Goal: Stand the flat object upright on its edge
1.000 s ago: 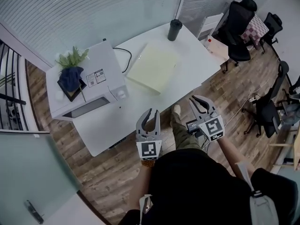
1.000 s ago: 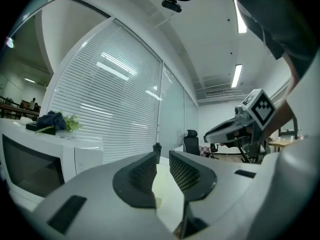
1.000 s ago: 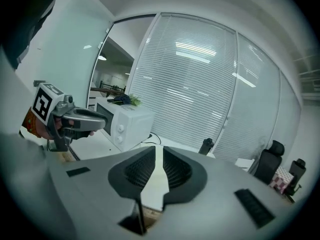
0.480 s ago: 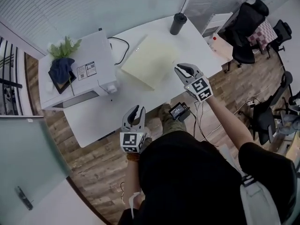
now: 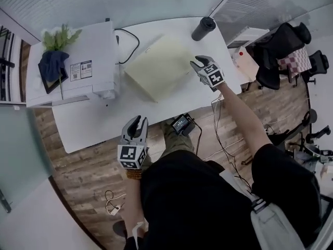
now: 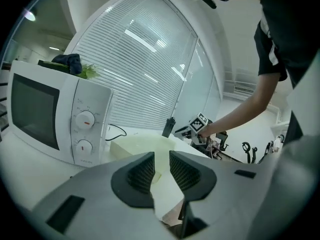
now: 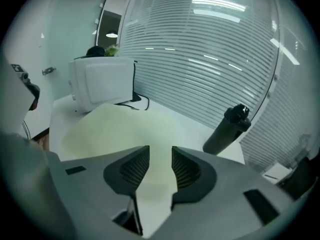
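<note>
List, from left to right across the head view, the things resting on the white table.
microwave → pale yellow flat board → black tumbler

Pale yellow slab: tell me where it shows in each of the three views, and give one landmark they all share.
Head view: the slab is in the upper middle, flat on the white table, right of the microwave.
Left gripper view: low centre, right of the microwave.
Right gripper view: centre-left, in front of the microwave.
Shared landmark: the microwave.
</note>
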{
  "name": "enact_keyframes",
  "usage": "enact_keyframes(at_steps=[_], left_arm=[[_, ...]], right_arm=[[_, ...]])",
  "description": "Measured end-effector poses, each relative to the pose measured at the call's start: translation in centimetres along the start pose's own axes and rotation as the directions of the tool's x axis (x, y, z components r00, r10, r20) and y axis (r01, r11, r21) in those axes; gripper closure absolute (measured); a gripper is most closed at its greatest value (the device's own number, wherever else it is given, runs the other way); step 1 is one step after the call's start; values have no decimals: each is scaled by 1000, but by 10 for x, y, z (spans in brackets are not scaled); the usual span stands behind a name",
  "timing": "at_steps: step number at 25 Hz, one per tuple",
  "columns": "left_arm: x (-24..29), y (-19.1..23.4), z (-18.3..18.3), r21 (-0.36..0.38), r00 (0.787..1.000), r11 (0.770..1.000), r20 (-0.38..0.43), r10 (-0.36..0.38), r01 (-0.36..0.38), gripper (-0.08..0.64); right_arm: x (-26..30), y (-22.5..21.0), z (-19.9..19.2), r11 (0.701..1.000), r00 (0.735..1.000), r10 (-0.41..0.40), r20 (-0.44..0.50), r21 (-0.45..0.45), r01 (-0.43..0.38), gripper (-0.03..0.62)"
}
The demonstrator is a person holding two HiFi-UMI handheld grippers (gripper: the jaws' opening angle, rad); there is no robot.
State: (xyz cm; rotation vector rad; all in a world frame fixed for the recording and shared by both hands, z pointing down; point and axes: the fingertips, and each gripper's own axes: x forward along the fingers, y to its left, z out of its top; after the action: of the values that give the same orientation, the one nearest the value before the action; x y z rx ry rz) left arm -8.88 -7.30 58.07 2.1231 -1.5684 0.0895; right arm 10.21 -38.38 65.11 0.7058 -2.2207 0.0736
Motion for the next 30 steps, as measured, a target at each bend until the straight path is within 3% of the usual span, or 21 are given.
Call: enact_keyframes(at_steps=[5,15,21,27,30], left_arm=[[0,-3,-24,-13,998,1000,-64,12,-13,477],[0,13,-29,-9,993,999,-107,42,-43,477],[10,23,-26,-19,993,999,-117,29,-31,477],[26,32,-20,-22,995,1000,-103,15,-17,474],[38,44,-30,-62,989,998,-146,-6,-3,460]], right_arm=[[32,-28,-30,993,995,50,-82,111,-41,436],[58,-33,-46,946,983,160,-93,298,-126,396],[53,-2,-47,922,958,264,-110,321,-217,426],[36,35,-60,903,945,302,-127,357,-240,425],[25,52,-68,894,944,304,-130,381,-235,425]])
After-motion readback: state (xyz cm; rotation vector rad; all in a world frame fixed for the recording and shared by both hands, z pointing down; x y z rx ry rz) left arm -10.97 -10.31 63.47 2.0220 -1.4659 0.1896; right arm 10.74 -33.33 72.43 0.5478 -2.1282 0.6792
